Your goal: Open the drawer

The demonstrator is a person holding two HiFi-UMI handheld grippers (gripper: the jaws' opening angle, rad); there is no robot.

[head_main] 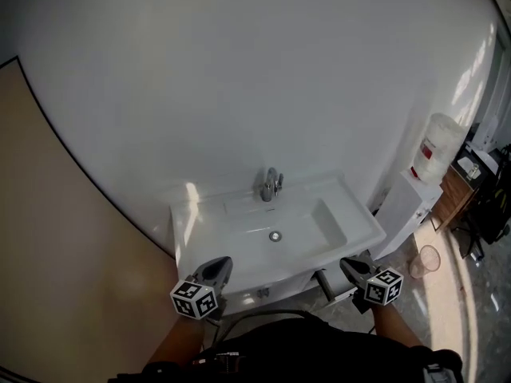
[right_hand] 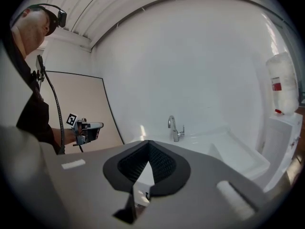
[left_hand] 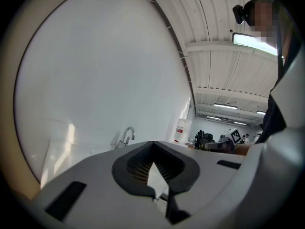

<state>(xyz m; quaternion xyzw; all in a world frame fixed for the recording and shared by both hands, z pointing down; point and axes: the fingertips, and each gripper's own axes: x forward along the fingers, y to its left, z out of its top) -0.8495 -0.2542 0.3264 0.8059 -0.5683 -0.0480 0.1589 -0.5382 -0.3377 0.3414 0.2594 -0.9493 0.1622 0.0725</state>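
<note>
We see a white vanity top point(head_main: 351, 218) carrying a chrome tap point(head_main: 271, 185) behind its basin (drain in the middle). On the floor point(head_main: 447, 302) beside it stands a pinkish clear container point(head_main: 429, 260).

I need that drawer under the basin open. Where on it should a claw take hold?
Probably the grey bar jutting out below the basin's front edge, beside the right claw. Come from the front, under the rim, closing across it. It stands proud of the front; the rest is hidden from above.
</note>
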